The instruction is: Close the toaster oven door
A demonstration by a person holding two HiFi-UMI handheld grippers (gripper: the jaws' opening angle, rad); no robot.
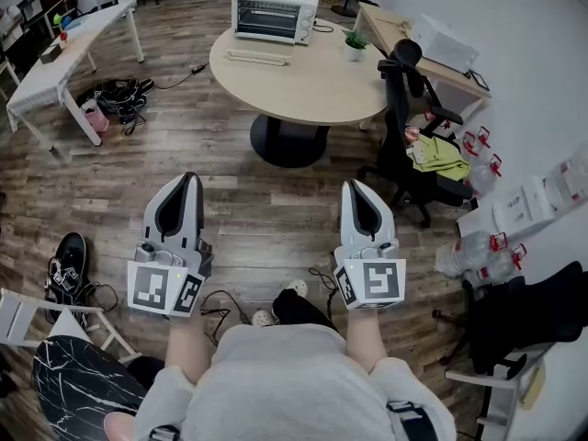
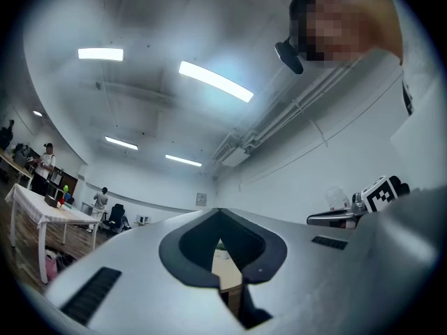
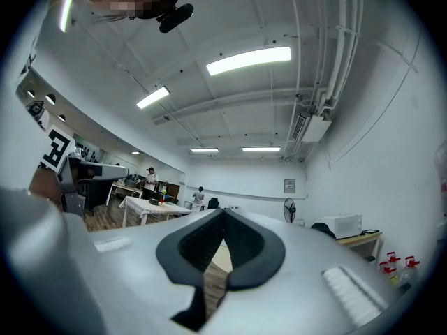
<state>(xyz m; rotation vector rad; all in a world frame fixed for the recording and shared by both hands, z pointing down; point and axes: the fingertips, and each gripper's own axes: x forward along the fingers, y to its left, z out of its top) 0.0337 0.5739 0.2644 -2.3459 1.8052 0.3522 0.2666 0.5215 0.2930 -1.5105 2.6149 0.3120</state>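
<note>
We stand well apart from the round table (image 1: pixel 312 85).
Our left gripper (image 1: pixel 188 184) and right gripper (image 1: pixel 356 189) have jaws pressed together, empty; the toaster oven (image 1: pixel 274 12) sits at the table's far edge, its door (image 1: pixel 260 57) folded down.

Bright, even light from ceiling strip lights (image 3: pixel 248 60). Soft shadow under the counter (image 1: pixel 303 85). Head view bows at its edges. Gripper views are heavily fisheyed, corners vignetted black. Left tool (image 2: pixel 221 215) and right tool (image 3: pixel 223 213) are blurred close up.
</note>
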